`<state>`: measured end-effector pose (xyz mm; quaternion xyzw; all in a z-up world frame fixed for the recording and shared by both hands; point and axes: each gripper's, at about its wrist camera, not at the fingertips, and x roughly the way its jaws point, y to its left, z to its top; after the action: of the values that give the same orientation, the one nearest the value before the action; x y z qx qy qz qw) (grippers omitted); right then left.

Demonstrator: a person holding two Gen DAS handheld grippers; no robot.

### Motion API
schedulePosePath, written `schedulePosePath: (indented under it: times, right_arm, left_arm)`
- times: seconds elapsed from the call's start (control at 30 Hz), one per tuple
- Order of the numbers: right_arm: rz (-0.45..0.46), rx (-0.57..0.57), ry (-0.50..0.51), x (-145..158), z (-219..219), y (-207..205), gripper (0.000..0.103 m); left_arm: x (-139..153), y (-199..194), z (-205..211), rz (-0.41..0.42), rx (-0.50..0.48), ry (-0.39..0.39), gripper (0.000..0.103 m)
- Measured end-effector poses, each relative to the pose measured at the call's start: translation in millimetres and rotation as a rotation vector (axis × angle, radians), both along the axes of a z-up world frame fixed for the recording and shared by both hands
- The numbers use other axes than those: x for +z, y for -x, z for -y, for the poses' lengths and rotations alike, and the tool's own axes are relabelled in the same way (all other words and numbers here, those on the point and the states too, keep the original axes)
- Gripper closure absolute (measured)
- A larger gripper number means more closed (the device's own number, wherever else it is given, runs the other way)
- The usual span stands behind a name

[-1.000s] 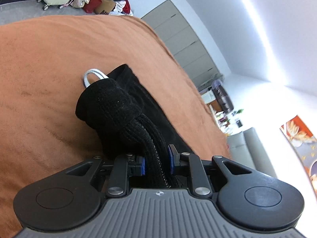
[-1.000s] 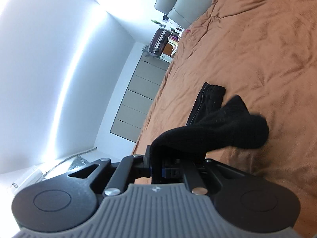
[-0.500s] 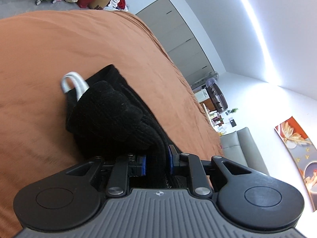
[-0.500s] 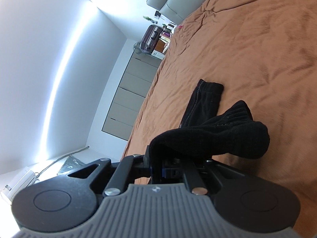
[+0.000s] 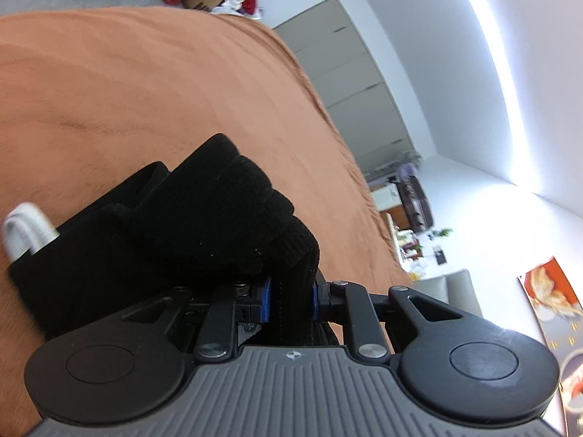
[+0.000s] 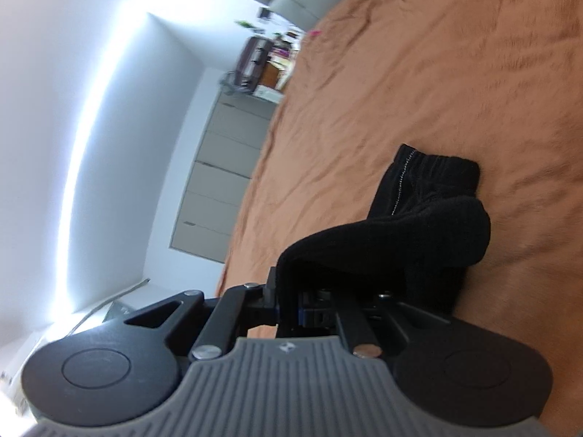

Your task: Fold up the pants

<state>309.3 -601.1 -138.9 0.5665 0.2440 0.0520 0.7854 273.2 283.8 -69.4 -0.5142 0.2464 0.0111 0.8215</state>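
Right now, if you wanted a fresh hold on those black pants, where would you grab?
Probably the free end of the black pants lying flat on the brown bedspread, approached from above. It's the only edge spread out, while both grippers clamp bunched fabric.

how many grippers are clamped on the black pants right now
2. The left gripper pinches a bunched fold of the pants over the orange bedspread; the right gripper pinches another edge. Other grip points may be hidden.

A big bed with a soft orange-brown blanket (image 6: 419, 73) holds everything. Black pants (image 6: 430, 185) lie bunched on the blanket, one end flat on it. The blanket has small wrinkles.
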Motion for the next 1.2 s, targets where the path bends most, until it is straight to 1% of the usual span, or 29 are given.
schedulePosePath:
  times: [0.1, 0.17, 0.2, 0.23, 0.33, 0.37, 0.4, 0.43, 0.47, 0.5, 0.53, 0.57, 0.6, 0.63, 0.7, 0.73, 0.77, 0.8, 0.87, 0.93, 0.97, 1.0, 1.07, 1.1, 1.13, 1.2]
  right_arm:
    - [-0.041, -0.017, -0.021, -11.4, -5.6, -34.2, 0.099]
    - [-0.062, -0.009, -0.009, -15.5, -14.0, -59.0, 0.099]
    - [-0.072, -0.002, 0.008, -15.6, -20.9, -72.2, 0.099]
    - [-0.072, 0.002, 0.022, -15.4, -26.7, -83.8, 0.099]
    - [-0.044, 0.001, 0.062, -16.8, -41.7, -110.7, 0.097]
    - [-0.035, -0.013, 0.058, -19.6, -44.2, -115.3, 0.096]
    - [-0.032, -0.033, 0.047, -24.2, -46.7, -118.5, 0.093]
    - [-0.056, -0.053, 0.057, -28.4, -49.5, -121.2, 0.092]
    - [-0.127, -0.064, 0.100, -30.7, -51.8, -124.8, 0.085]
    - [-0.254, -0.053, 0.172, -32.4, -56.1, -131.8, 0.068]
    - [-0.370, -0.038, 0.244, -33.9, -59.7, -137.4, 0.068]
    - [-0.411, -0.034, 0.277, -33.9, -60.8, -138.9, 0.070]
    - [-0.380, -0.037, 0.280, -31.6, -59.7, -135.7, 0.070]
    - [-0.322, -0.061, 0.285, -25.3, -56.5, -128.3, 0.070]
    - [-0.203, -0.106, 0.323, -9.8, -50.2, -111.7, 0.068]
    - [-0.158, -0.122, 0.350, -2.5, -48.3, -103.4, 0.067]
    - [-0.130, -0.120, 0.385, 4.3, -48.5, -95.9, 0.066]
    - [-0.119, -0.087, 0.421, 10.0, -52.2, -90.7, 0.066]
    - [-0.103, 0.022, 0.482, 17.0, -68.9, -82.7, 0.066]
    - [-0.069, 0.176, 0.540, 20.3, -96.5, -74.8, 0.066]
    - [-0.051, 0.252, 0.573, 20.5, -111.6, -70.4, 0.065]
    - [-0.035, 0.334, 0.618, 20.6, -128.8, -67.2, 0.065]
    - [0.005, 0.503, 0.747, 19.1, -176.2, -60.9, 0.064]
    - [0.005, 0.587, 0.810, 15.4, -200.3, -60.2, 0.064]
    - [-0.019, 0.676, 0.870, 8.3, -227.1, -61.3, 0.064]
    - [-0.083, 0.801, 0.921, -8.8, -268.3, -67.7, 0.065]
  left_arm:
    - [-18.2, -35.0, -4.2, -0.056, 0.004, 0.022, 0.084]
    - [-30.3, -55.8, -3.9, -0.092, 0.016, 0.018, 0.084]
    - [-37.2, -64.0, -3.9, -0.101, 0.027, 0.035, 0.084]
    - [-46.9, -69.5, -5.6, -0.101, 0.053, 0.080, 0.083]
    - [-87.4, -70.5, -12.4, -0.078, 0.198, 0.310, 0.082]
    - [-100.3, -68.6, -12.5, -0.074, 0.247, 0.375, 0.081]
    - [-114.0, -66.4, -12.0, -0.067, 0.295, 0.452, 0.077]
    - [-122.6, -66.7, -10.8, -0.072, 0.318, 0.500, 0.070]
    - [-124.4, -69.0, -10.2, -0.093, 0.322, 0.508, 0.066]
    - [-121.3, -74.0, -9.4, -0.131, 0.308, 0.490, 0.066]
    - [-116.1, -79.0, -10.7, -0.156, 0.290, 0.475, 0.066]
    - [-109.0, -83.4, -11.4, -0.168, 0.270, 0.461, 0.065]
    - [-101.3, -84.6, -14.0, -0.165, 0.261, 0.450, 0.060]
    - [-93.9, -84.1, -16.2, -0.133, 0.253, 0.450, 0.058]
    - [-87.4, -81.2, -20.0, -0.092, 0.231, 0.483, 0.058]
    - [-85.8, -76.3, -20.4, -0.077, 0.222, 0.494, 0.054]
    - [-80.5, -72.3, -21.0, -0.063, 0.213, 0.480, 0.052]
    - [-75.0, -68.5, -20.4, -0.055, 0.201, 0.448, 0.049]
    - [-65.0, -63.7, -20.6, -0.038, 0.170, 0.375, 0.049]
    - [-57.3, -53.8, -16.1, -0.032, 0.150, 0.299, 0.045]
    - [-52.8, -49.2, -12.9, -0.035, 0.127, 0.253, 0.045]
    - [-48.7, -42.2, -6.8, -0.026, 0.100, 0.207, 0.045]
    - [-40.2, -28.0, 2.6, -0.018, 0.033, 0.125, 0.043]
    - [-36.7, -20.9, 11.7, -0.014, 0.000, 0.085, 0.043]
    - [-33.5, -12.2, 23.4, -0.008, -0.034, 0.039, 0.042]
    - [-28.0, 4.0, 42.3, -0.001, -0.080, -0.039, 0.039]
